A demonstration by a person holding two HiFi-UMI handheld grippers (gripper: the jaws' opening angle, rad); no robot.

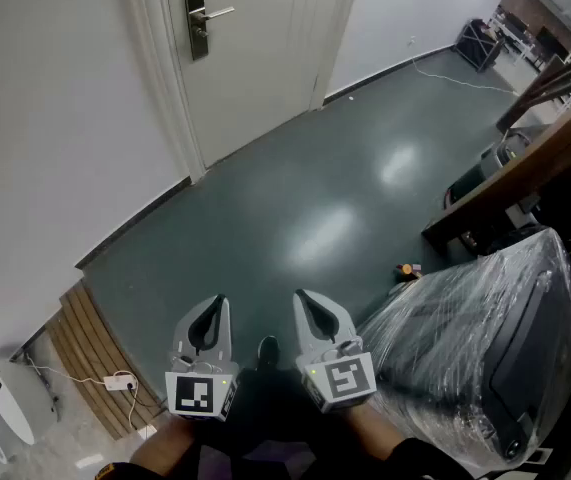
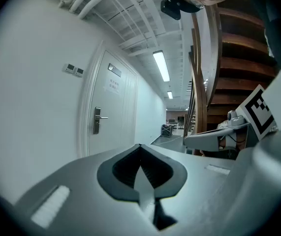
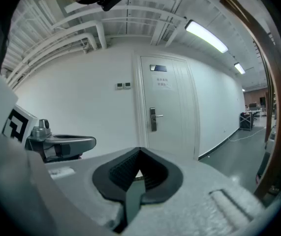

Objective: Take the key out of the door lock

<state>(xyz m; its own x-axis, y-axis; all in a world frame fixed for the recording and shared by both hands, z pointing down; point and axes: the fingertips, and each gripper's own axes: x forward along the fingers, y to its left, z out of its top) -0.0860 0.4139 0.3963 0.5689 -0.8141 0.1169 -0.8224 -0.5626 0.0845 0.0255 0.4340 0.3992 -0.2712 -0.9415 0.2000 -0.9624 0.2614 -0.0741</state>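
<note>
A dark green floor (image 1: 295,198) runs from the foot of the door out into a long open room. The white wall (image 1: 55,118) carries on to the left of the door. The door (image 1: 265,48) itself is white, panelled and closed in its frame. Well back from the door and off to its right sits a bulky machine wrapped in clear plastic (image 1: 485,338). Beyond that, a brown wooden staircase (image 1: 510,178) rises, further from the door still. On the wall side, well short of the door, a slatted wooden board (image 1: 90,358) lies on the floor with a white power strip (image 1: 118,382) on it.

The person stands well away from the door, facing it, with both grippers held out side by side and roughly level. The left gripper (image 1: 217,302) has its jaws brought together, tips meeting, with nothing between them. The right gripper (image 1: 302,296) is the same: jaws closed tip to tip and empty. Neither is near the door.

On the door's left edge is a metal lock plate (image 1: 196,20) with a lever handle (image 1: 221,13) sticking out to the right. The key would be in that plate, but it is too small to make out from this far away.
</note>
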